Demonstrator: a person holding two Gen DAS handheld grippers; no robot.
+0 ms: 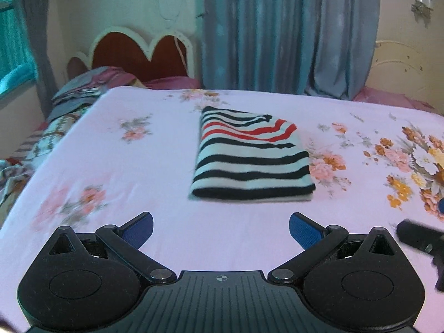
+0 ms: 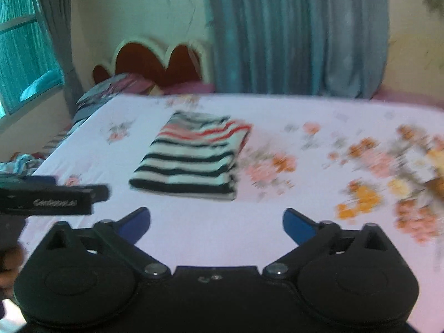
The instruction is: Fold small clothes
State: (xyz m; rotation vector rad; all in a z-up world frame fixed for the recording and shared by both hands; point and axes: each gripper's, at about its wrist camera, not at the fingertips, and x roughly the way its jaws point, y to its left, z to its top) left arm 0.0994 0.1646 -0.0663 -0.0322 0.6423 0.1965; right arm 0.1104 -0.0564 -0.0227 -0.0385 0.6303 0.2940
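A small striped garment (image 1: 249, 155), white with black and red stripes, lies folded into a neat rectangle on the pink floral bed sheet (image 1: 138, 183). It also shows in the right wrist view (image 2: 191, 155), blurred. My left gripper (image 1: 221, 230) is open and empty, held above the sheet a short way in front of the garment's near edge. My right gripper (image 2: 216, 226) is open and empty, in front of the garment and to its right. Part of the other gripper shows at each view's edge, on the right (image 1: 419, 240) and on the left (image 2: 52, 198).
A red and white headboard (image 1: 138, 52) and blue-grey curtains (image 1: 285, 33) stand behind the bed. Pillows and bunched bedding (image 1: 75, 94) lie at the far left. A window (image 2: 22, 50) is on the left wall. The bed's left edge drops off near loose cloth (image 1: 11, 172).
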